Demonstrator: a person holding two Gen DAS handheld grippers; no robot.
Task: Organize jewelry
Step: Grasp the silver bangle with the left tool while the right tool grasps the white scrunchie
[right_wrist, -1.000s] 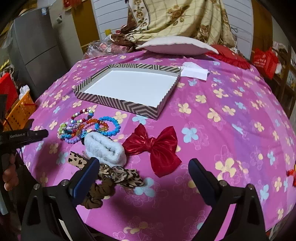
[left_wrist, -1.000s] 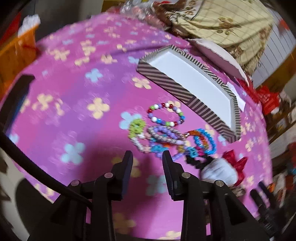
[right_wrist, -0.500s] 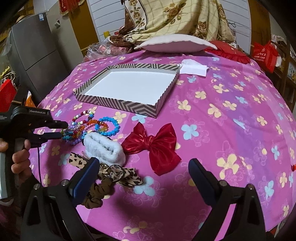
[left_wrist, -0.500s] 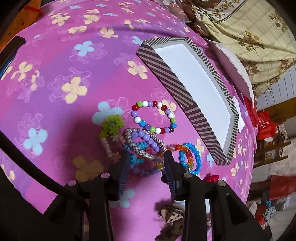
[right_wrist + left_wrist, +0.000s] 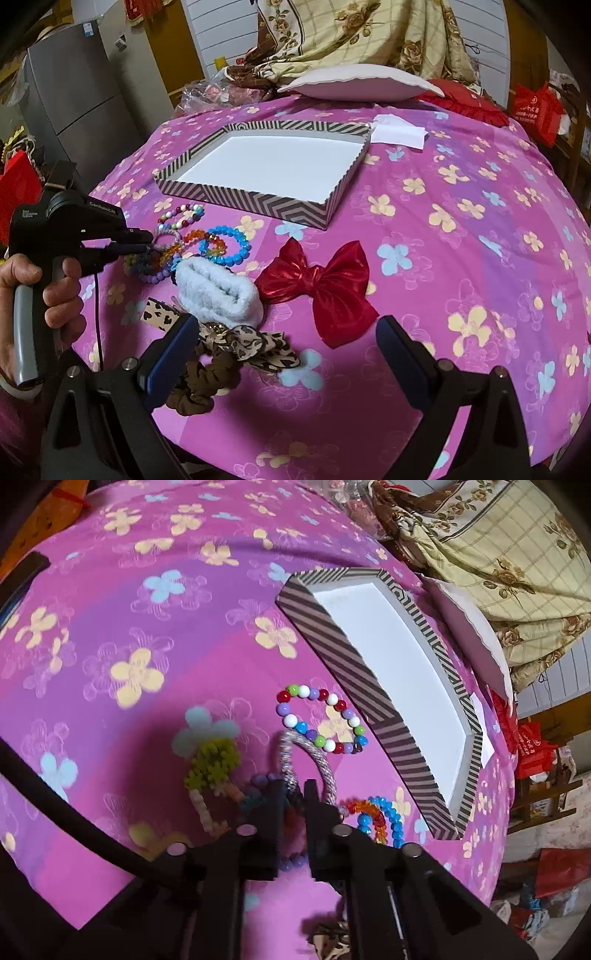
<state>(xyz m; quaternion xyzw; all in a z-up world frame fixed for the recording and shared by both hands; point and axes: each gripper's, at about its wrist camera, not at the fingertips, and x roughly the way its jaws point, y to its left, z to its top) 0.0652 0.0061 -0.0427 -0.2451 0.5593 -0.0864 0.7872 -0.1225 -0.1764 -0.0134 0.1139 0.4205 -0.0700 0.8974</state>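
Left gripper [image 5: 295, 788]: your jaws have just been closing, and they now pinch the silver bracelet [image 5: 314, 755] in the heap of bracelets just in front of the striped tray [image 5: 332, 653]. A second ago they stood apart, short of the heap.

Silver bracelet: its loop rises out from between the jaws and arches toward the tray. Half a second ago it lay flat on the purple beads.

Left hand [image 5: 40, 291]: from the right wrist view you see it on the grip at the picture's left edge, with the gripper nose [image 5: 136, 243] in the heap. A second ago that nose was short of the heap.

Right gripper [image 5: 286, 339]: your jaws stand wide apart with nothing between them, over the leopard bow [image 5: 255, 345], nearer you than the tray. No change from the earlier frames.

Other jewelry: the multicolour bead bracelet [image 5: 319, 720] lies closest to the tray's near wall. The blue bead bracelet [image 5: 225, 245], white fluffy scrunchie [image 5: 218, 291] and red bow [image 5: 325, 284] lie in front of the tray, further from it.

Tray: on the table [image 5: 461, 258], its white floor bare.

Hidden: the jaws cover the part of the silver bracelet they pinch and most of the purple and orange beads under them. The green tufted piece [image 5: 216, 762] is blurred. The brown scrunchie [image 5: 201, 384] is partly behind your right gripper's left finger.
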